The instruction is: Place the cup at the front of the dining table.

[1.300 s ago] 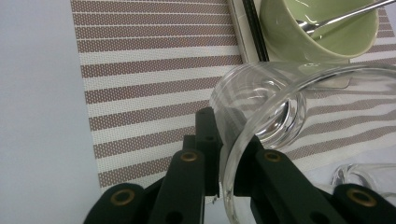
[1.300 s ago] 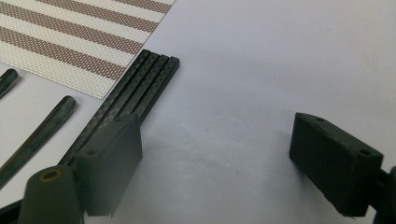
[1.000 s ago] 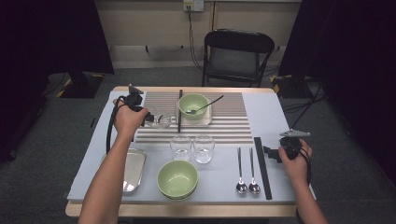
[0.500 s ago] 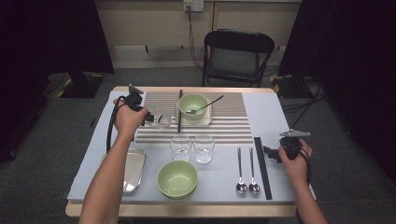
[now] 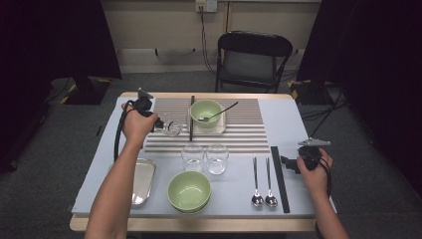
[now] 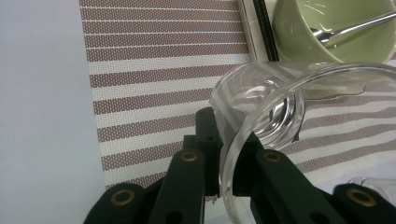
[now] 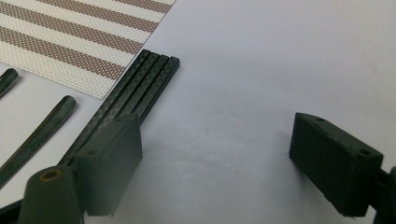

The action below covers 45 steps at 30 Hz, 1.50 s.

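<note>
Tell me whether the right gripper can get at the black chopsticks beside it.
Probably yes. The right gripper is open and holds nothing, and the chopsticks lie flat just to its left on bare table; nothing stands between them.

Clear, glossy glass (image 6: 261, 107) – pinched by matt black plastic left gripper (image 6: 224, 161); woven striped mat (image 6: 154, 70), rough; shiny green bowl (image 6: 327, 28).

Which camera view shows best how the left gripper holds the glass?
The left gripper view: there the left gripper has its jaws closed on the rim of the tilted glass, one inside and one outside. The high view shows the glass small, beside the hand, above the striped mat.
</note>
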Motion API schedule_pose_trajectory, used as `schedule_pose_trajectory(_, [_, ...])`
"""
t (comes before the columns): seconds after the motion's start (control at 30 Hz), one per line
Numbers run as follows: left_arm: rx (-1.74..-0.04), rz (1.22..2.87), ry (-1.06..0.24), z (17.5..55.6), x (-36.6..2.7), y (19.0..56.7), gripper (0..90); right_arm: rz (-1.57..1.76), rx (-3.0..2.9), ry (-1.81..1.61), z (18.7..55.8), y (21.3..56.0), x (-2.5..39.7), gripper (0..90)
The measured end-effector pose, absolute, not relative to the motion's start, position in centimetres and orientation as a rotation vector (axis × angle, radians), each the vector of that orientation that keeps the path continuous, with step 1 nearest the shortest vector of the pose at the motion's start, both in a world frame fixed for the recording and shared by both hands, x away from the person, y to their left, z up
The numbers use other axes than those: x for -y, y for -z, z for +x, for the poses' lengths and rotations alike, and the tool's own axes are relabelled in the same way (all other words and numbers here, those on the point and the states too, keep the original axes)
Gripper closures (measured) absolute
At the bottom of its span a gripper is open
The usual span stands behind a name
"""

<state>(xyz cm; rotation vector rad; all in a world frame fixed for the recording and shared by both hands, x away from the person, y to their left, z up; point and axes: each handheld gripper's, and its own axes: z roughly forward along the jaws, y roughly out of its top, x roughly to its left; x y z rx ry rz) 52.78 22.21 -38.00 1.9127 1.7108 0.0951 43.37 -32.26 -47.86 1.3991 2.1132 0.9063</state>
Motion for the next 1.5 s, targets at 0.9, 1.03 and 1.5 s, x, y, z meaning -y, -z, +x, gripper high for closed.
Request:
schedule_pose_trajectory(0.9, [-1.724, 1.878, -0.083, 53.8, -22.5, 38.7, 85.8, 1.396, -2.114, -0.908, 43.4, 47.9, 32.3, 16.3])
schedule_pose_trajectory(1.03, [-1.725, 1.881, -0.091, 53.9, -22.6, 38.9, 85.8, 1.397, -2.113, -0.907, 43.4, 47.9, 32.2, 16.3])
schedule_pose_trajectory(1.5, [-1.752, 1.874, -0.093, 54.2, -22.6, 39.8, 85.8, 1.398, -2.114, -0.908, 43.4, 47.9, 32.2, 16.3])
